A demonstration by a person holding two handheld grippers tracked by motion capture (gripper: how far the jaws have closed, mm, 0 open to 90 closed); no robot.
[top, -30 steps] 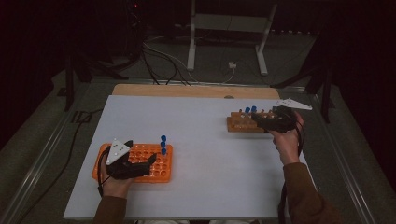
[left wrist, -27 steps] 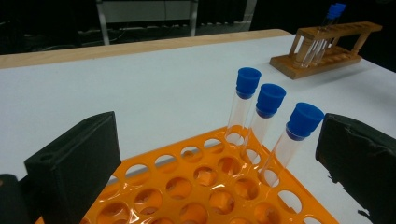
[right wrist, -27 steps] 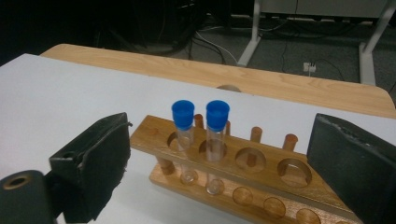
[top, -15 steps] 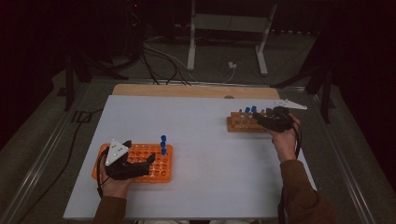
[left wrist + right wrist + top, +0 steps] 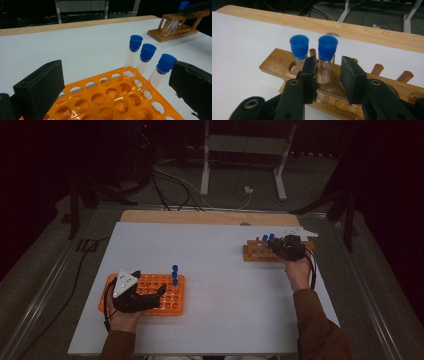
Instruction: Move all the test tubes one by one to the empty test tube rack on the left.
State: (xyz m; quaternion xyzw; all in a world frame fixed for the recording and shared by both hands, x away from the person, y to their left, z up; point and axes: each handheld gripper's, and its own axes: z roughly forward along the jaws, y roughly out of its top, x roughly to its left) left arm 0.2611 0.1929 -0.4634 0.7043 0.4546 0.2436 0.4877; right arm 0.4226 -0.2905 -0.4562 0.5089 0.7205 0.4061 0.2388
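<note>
- We are working at a white bench [image 5: 220, 285] with one claw in each hand.
- Our right claw [image 5: 328, 75] is hovering at the wooden rack [image 5: 277, 65], near the far right of the bench in the high view [image 5: 260, 252].
- Its jaws have just been closing, and a clear tube with a blue cap [image 5: 327, 53] is standing between them in the rack.
- The left pad is lying against the glass or just beside it; the right pad is showing a small gap, so the claw is not yet clamping the tube.
- A second blue-capped tube [image 5: 299, 51] is standing upright just left of the first, outside the jaws.
- Our left claw [image 5: 120, 87] is resting released over the orange rack [image 5: 110, 100], at the near left of the bench [image 5: 150, 292].
- Its jaws are standing wide apart, gripping nothing.
- Three blue-capped tubes [image 5: 146, 65] are standing in a row in the orange rack's holes, leaning slightly, near the right jaw without touching it.
- The two racks are sitting well apart on the bench.
</note>
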